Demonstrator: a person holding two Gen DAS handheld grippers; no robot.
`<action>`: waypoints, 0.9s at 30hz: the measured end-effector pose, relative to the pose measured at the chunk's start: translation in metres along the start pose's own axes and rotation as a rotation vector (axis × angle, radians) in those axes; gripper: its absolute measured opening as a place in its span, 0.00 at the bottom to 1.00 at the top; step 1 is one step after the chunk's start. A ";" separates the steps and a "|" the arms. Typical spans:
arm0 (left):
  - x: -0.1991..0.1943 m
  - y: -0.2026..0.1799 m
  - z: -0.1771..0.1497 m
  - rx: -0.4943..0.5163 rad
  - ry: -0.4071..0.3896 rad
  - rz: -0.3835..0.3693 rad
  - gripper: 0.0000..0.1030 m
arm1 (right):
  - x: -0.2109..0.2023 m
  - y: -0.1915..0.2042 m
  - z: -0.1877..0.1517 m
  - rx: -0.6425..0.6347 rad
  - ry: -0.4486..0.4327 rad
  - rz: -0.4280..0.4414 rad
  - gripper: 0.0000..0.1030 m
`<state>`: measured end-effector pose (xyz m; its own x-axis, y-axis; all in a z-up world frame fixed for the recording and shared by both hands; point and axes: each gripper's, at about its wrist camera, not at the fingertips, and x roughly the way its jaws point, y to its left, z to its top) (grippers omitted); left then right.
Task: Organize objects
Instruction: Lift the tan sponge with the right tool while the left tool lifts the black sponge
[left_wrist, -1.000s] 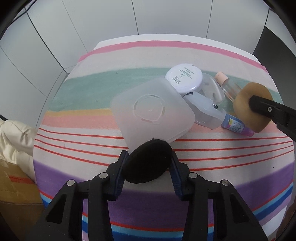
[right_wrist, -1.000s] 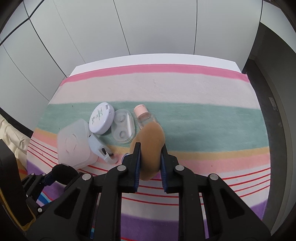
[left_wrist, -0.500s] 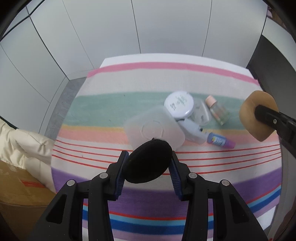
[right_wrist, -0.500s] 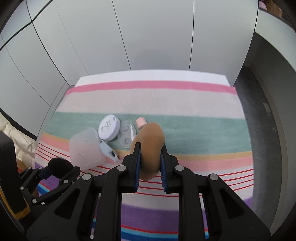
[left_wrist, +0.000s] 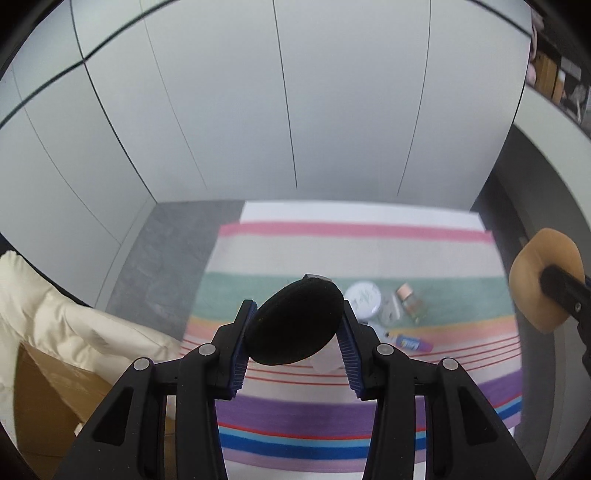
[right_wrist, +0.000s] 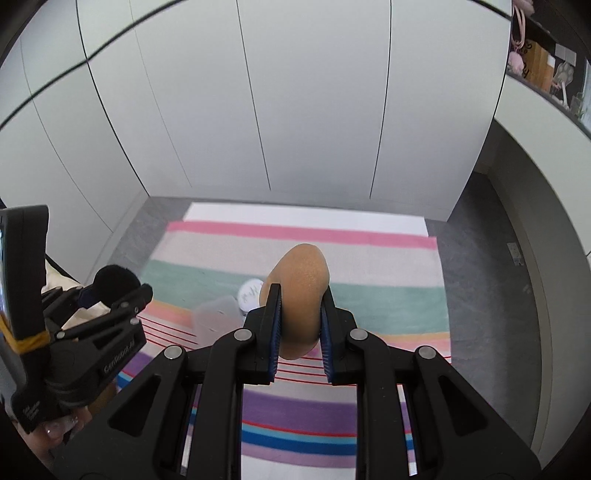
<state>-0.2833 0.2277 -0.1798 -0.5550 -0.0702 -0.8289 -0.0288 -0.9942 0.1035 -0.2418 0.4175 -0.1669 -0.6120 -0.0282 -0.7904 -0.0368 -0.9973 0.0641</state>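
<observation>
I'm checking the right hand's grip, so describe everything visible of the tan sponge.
The tan sponge is a rounded, egg-like pad with a matte, finely speckled, soft-looking surface. It stands on edge between the blue ribbed pads of the right gripper, which is shut on its lower part; its rounded top sticks out past the fingertips. Nothing else touches it. It hangs in the air well above the striped cloth. In the left wrist view it shows broadside, a flat oval with one black finger across it.

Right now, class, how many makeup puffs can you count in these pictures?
2. The black puff is clamped in the left gripper; the tan puff is clamped in the right gripper. Both hang above the striped cloth; others may hide behind them.
</observation>
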 end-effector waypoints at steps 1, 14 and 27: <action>-0.008 0.003 0.004 -0.002 -0.008 -0.004 0.43 | -0.011 0.003 0.004 -0.005 -0.013 -0.006 0.18; -0.097 0.011 0.027 0.066 -0.104 -0.031 0.43 | -0.106 0.034 0.033 -0.029 -0.119 -0.017 0.18; -0.119 0.014 0.007 0.081 -0.079 -0.043 0.43 | -0.128 0.033 0.005 -0.016 -0.108 -0.015 0.18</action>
<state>-0.2232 0.2225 -0.0762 -0.6154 -0.0175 -0.7880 -0.1198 -0.9861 0.1154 -0.1688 0.3887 -0.0603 -0.6933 -0.0070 -0.7206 -0.0343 -0.9985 0.0427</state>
